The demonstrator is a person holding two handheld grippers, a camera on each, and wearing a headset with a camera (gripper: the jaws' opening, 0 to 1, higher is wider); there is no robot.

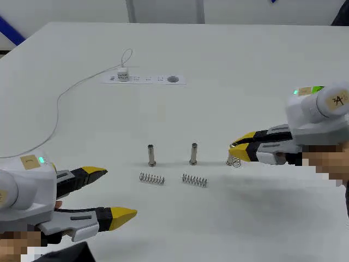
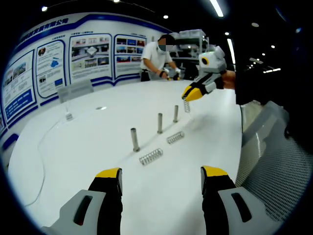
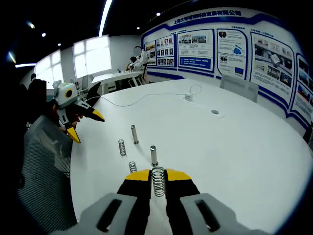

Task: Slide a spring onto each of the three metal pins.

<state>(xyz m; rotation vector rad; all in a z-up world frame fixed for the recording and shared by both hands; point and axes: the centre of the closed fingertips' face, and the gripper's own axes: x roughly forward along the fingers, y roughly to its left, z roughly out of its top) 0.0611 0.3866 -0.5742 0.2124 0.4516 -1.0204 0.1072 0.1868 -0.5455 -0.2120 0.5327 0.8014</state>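
Observation:
Two steel pins (image 1: pixel 151 155) (image 1: pixel 193 154) stand upright mid-table, and two loose springs (image 1: pixel 151 178) (image 1: pixel 194 180) lie flat just in front of them. My right gripper (image 1: pixel 235 150) is shut on a third spring (image 1: pixel 235 161), held upright close above the table. In the right gripper view this spring (image 3: pixel 158 181) sits between the yellow tips (image 3: pixel 157 172). The third pin (image 2: pixel 176 113) stands right beside the held spring (image 2: pixel 186 105). My left gripper (image 1: pixel 109 194) hangs open and empty at the near left, well short of the pins.
A white power strip (image 1: pixel 143 78) with a plug and a thin cable (image 1: pixel 57 109) lies at the back of the white table. A person (image 2: pixel 156 56) stands at a far table. A mesh chair (image 2: pixel 279 161) is beside the table edge.

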